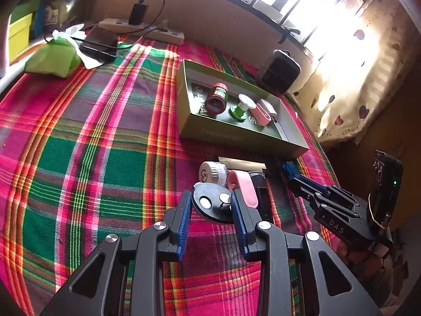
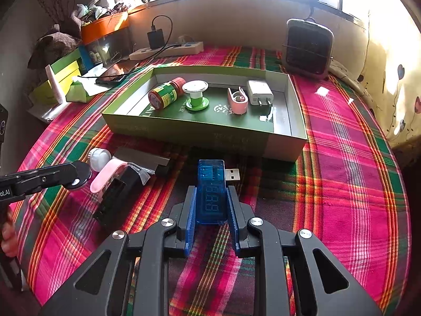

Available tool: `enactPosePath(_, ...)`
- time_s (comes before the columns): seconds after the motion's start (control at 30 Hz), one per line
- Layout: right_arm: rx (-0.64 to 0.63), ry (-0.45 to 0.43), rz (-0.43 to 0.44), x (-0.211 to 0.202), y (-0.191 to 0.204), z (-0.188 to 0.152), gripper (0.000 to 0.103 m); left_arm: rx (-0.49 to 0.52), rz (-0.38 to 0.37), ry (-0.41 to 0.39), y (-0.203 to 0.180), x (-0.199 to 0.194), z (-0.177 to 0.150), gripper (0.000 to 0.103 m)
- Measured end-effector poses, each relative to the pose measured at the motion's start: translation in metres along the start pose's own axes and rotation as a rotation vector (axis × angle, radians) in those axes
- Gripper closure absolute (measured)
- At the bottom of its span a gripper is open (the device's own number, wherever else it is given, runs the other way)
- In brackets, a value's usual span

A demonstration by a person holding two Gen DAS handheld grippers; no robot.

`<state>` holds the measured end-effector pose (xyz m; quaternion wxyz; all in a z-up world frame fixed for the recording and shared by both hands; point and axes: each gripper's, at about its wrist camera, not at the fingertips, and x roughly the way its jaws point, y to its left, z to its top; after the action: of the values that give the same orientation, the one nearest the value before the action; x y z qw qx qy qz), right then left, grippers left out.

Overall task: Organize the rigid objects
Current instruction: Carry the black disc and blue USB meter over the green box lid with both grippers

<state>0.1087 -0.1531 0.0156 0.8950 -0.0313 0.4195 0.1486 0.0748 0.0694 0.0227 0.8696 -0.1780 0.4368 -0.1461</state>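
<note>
Blue USB tester clamped in right gripper, black disc in left gripper; lift clear over green box wall.

Sunlight blew out the window and curtain; fisheye edges curved and darkened, while the centre stayed sharp.

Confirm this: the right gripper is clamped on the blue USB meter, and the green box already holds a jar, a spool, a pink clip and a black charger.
One detail is wrong: the charger in the green box is white, not black, as the right wrist view shows. The rest holds: the right gripper clamps the blue USB meter, and the jar, spool and pink clip are inside.
</note>
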Motion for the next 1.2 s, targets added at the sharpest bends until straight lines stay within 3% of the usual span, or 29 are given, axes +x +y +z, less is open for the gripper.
enactPosePath(0.47, 0.007, -0.046, 0.015, -0.016, -0.003, 0.007, 0.08, 0.031, 0.005, -0.048, -0.009, -0.015, 0.01, 0.074)
enactPosePath(1.2, 0.013, -0.085, 0.009, -0.015, -0.012, 0.042, 0.08, 0.08, 0.005, -0.081, -0.017, -0.001, 0.064, 0.074)
